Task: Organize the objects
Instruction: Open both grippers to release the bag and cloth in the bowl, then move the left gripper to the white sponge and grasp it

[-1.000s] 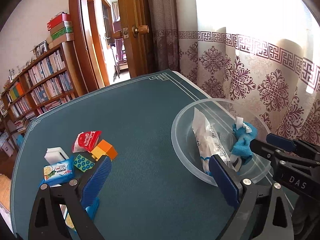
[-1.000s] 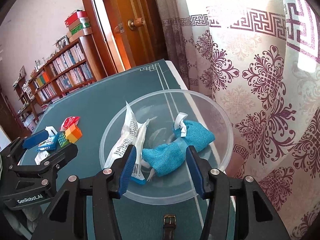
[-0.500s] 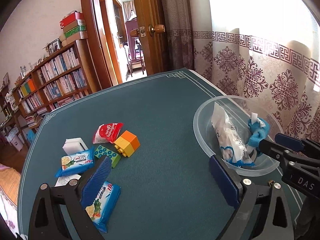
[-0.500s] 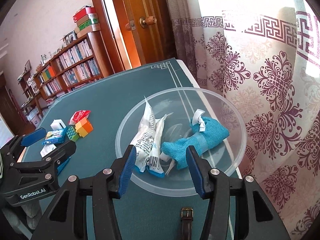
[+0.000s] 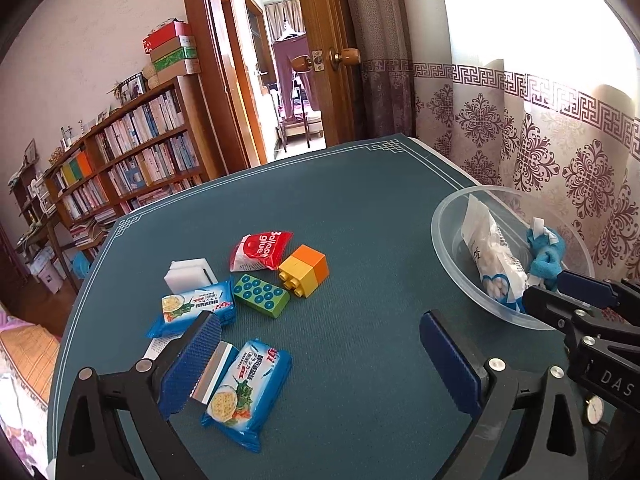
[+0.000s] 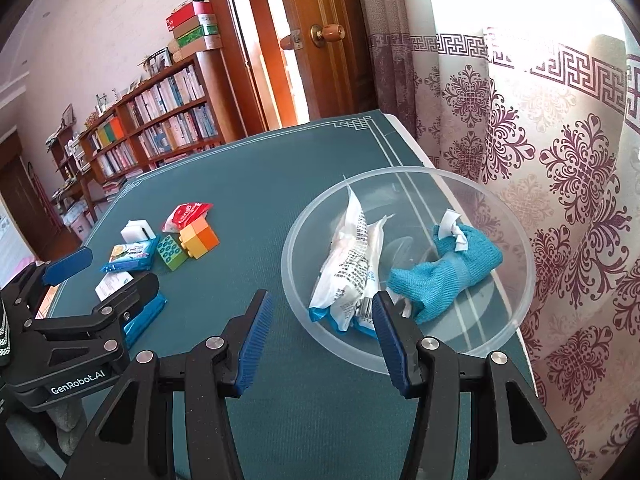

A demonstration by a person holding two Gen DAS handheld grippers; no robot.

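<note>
Partly done: bowl (image 6: pixel 516 280) at three o'clock holds two items; six or so remain at nine o'clock; left gripper (image 5: pixel 320 352) and right gripper (image 6: pixel 320 336) spread, empty.

Both tools (image 5: pixel 320 360) (image 6: pixel 320 344) empty, jaws apart

I've swung both tools leftward across the table: my left gripper (image 5: pixel 320 354) has left the clear bowl (image 5: pixel 448 248) off at its right and now hangs over the snack packets (image 5: pixel 248 392), with the whole pile in sight. My right gripper (image 6: pixel 320 338) has slid off the blue cloth (image 6: pixel 444 276) to the bowl's near-left rim.
</note>
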